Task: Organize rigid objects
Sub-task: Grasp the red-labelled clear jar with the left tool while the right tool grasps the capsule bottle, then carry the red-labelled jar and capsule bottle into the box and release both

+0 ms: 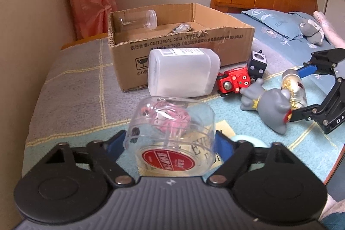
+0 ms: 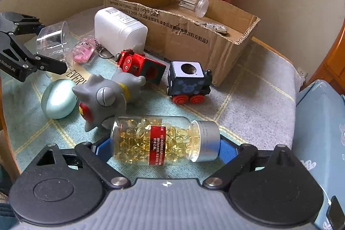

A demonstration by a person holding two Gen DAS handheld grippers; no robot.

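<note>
The box [image 2: 207, 36] sits far on the bed [image 1: 71, 87], a clear tube [image 2: 192, 2] inside. Just before it lies the white jar [image 1: 183, 72], toy trains [image 2: 189, 81] and a grey figure [image 2: 107, 98] to its right. My left tool [image 1: 172, 139] clasps the clear cup [image 1: 170, 122]. My right tool [image 2: 159, 148] brackets the lying capsule bottle [image 2: 155, 141], blue pads at both ends.

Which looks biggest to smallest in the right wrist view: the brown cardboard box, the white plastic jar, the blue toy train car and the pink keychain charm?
Largest to smallest, as they look:
1. brown cardboard box
2. white plastic jar
3. blue toy train car, nearer the camera, so close to the jar
4. pink keychain charm
</note>
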